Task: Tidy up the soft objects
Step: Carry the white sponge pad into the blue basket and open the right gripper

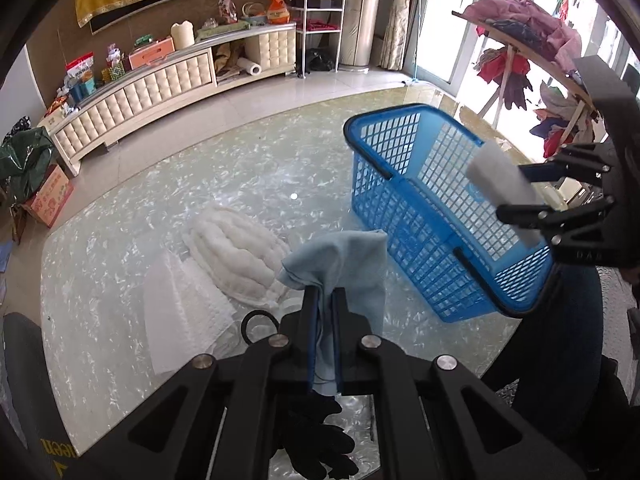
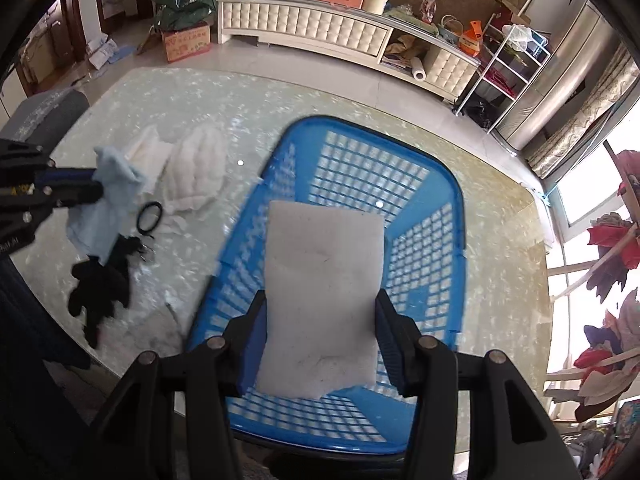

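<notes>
My left gripper point(image 1: 323, 300) is shut on a light blue cloth point(image 1: 344, 264) and holds it above the glass table, left of the blue basket point(image 1: 404, 216). It also shows in the right wrist view point(image 2: 96, 188) with the cloth point(image 2: 108, 200). My right gripper point(image 2: 320, 312) is shut on a white foam pad point(image 2: 324, 288) and holds it over the open blue basket point(image 2: 424, 264). The pad point(image 1: 500, 184) and right gripper point(image 1: 512, 192) show over the basket's far side in the left wrist view.
On the table lie a white quilted pad point(image 1: 236, 256), a flat white sheet point(image 1: 180, 312), a black hair tie point(image 1: 260, 322) and black gloves point(image 2: 100, 288). A cream cabinet point(image 1: 160, 88) stands beyond the table. A clothes rack point(image 1: 532, 40) is at the right.
</notes>
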`<act>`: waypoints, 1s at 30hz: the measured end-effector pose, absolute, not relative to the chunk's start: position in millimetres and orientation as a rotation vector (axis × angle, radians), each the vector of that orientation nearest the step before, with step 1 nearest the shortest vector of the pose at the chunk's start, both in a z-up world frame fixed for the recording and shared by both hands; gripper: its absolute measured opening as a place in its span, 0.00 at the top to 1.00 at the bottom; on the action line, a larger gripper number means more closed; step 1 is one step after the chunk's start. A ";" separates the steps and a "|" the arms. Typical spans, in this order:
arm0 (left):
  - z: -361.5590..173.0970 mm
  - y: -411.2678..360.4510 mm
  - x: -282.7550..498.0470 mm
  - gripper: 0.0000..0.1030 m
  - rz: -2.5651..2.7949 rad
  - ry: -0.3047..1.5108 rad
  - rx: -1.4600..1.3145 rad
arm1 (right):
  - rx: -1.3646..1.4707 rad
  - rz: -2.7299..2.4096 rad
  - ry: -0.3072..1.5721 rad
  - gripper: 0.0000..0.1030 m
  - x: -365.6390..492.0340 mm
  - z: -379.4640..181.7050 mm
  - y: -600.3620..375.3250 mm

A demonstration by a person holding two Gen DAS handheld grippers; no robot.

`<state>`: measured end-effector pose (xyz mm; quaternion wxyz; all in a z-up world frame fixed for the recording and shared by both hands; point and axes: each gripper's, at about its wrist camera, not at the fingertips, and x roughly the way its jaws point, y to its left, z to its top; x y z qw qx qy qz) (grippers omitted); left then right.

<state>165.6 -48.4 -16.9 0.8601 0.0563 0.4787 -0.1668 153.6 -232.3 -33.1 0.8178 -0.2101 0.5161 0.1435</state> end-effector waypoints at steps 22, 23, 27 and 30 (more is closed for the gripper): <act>-31.0 -64.1 183.9 0.95 -0.368 1.061 0.128 | -0.595 0.374 1.328 0.51 180.7 -121.8 -249.5; -31.1 -63.8 184.1 0.95 -0.366 1.063 0.127 | -0.594 0.375 1.336 0.51 183.0 -122.9 -248.5; -31.3 -64.5 183.7 0.95 -0.365 1.063 0.130 | -0.586 0.376 1.347 0.50 181.0 -128.4 -249.3; -31.4 -64.6 183.1 0.95 -0.363 1.060 0.134 | -0.586 0.381 1.344 0.49 184.7 -132.7 -250.5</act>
